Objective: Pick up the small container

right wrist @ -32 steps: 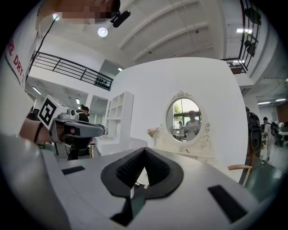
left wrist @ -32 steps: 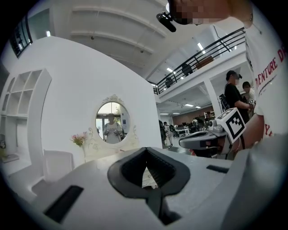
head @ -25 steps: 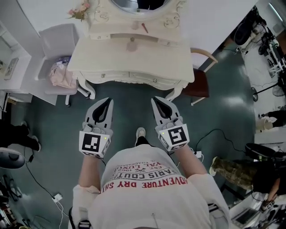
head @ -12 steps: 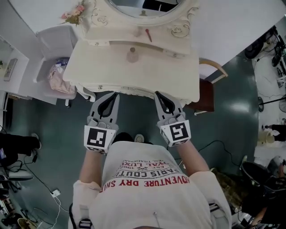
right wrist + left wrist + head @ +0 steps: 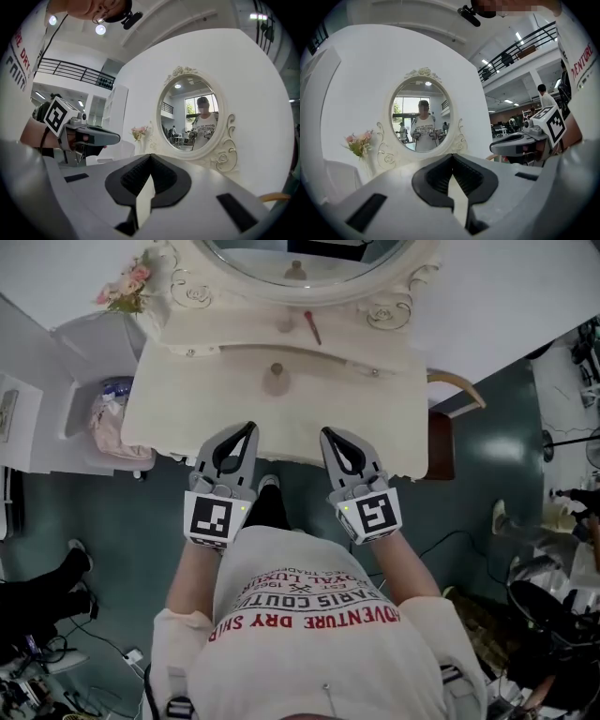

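The small container (image 5: 275,379), a pale jar with a round lid, stands on the cream dressing table (image 5: 169,399) in front of the raised shelf. My left gripper (image 5: 249,427) hangs over the table's front edge, just short and left of the jar, shut and holding nothing. Beside it my right gripper (image 5: 327,432) is level with it, also shut and holding nothing. In the left gripper view the jaws (image 5: 452,156) meet at the tips below the oval mirror (image 5: 421,115). The right gripper view shows the same closed tips (image 5: 150,155); the jar is hidden in both gripper views.
A red stick (image 5: 312,327) and another small jar (image 5: 285,322) lie on the shelf under the mirror. Pink flowers (image 5: 127,284) stand at the table's back left. A white side unit with pink cloth (image 5: 108,423) is left, a wooden chair (image 5: 445,418) right.
The person has stepped up to the table. Both grippers moved forward from above the floor to above the table's front edge, still shut.
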`<state>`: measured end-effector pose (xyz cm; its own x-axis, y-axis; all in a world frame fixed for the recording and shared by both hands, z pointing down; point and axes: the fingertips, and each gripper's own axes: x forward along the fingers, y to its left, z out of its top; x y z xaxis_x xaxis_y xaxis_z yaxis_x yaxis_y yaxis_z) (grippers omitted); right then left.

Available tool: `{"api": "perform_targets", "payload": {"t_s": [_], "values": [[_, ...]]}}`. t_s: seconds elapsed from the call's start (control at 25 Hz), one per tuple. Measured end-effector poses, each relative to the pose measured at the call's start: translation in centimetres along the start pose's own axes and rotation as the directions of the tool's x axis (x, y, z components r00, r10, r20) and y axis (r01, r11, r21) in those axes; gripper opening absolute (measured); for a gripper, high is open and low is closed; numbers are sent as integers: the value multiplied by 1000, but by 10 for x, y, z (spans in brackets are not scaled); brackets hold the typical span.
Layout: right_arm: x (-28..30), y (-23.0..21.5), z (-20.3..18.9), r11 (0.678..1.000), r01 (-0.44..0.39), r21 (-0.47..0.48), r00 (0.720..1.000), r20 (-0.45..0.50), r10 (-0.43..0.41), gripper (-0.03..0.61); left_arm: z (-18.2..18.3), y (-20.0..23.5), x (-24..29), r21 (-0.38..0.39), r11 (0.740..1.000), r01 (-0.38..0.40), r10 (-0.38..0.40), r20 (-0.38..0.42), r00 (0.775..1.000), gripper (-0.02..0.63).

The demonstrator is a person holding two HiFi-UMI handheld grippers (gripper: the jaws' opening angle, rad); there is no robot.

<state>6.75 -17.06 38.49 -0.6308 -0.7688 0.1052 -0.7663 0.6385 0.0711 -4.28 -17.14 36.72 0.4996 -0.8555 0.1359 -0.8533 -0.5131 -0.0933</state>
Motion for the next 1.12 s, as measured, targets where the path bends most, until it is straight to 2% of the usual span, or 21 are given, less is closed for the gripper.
{"api": "perform_targets", "payload": {"t_s": [0.2,0.36,0.48,0.72,0.76,0.84,0.92,1.04,1.12], "values": [[59,-37,-8,997,69,37,998,-16,-69,-3,-15,40,62,-22,996,82,-82,-11,997,8],[100,-62,-18,993,115,38,993,-22,-114,-2,-34,61,100,-40,985,170,-170,2,985,8],[124,-75,-35,990,129,59,991,-37,-127,-2,-53,70,123,-41,970,241,-240,23,970,8],[147,-88,-70,982,164,96,983,-102,-154,-2,-106,71,156,-104,925,365,-371,-44,928,12],[150,-90,-76,981,169,99,981,-112,-157,-2,-115,71,162,-103,919,380,-387,-59,920,27],[154,-94,-91,977,181,109,977,-134,-166,-3,-133,68,173,-102,908,407,-416,-92,904,116],[157,-98,-103,973,195,121,972,-156,-176,-2,-149,65,184,-110,897,428,-439,-122,890,157],[162,-103,-116,968,211,133,966,-180,-185,-2,-168,62,199,-110,887,448,-460,-159,873,186],[165,-106,-123,966,219,141,962,-194,-190,-2,-178,63,210,-101,890,445,-457,-176,872,198]]}}
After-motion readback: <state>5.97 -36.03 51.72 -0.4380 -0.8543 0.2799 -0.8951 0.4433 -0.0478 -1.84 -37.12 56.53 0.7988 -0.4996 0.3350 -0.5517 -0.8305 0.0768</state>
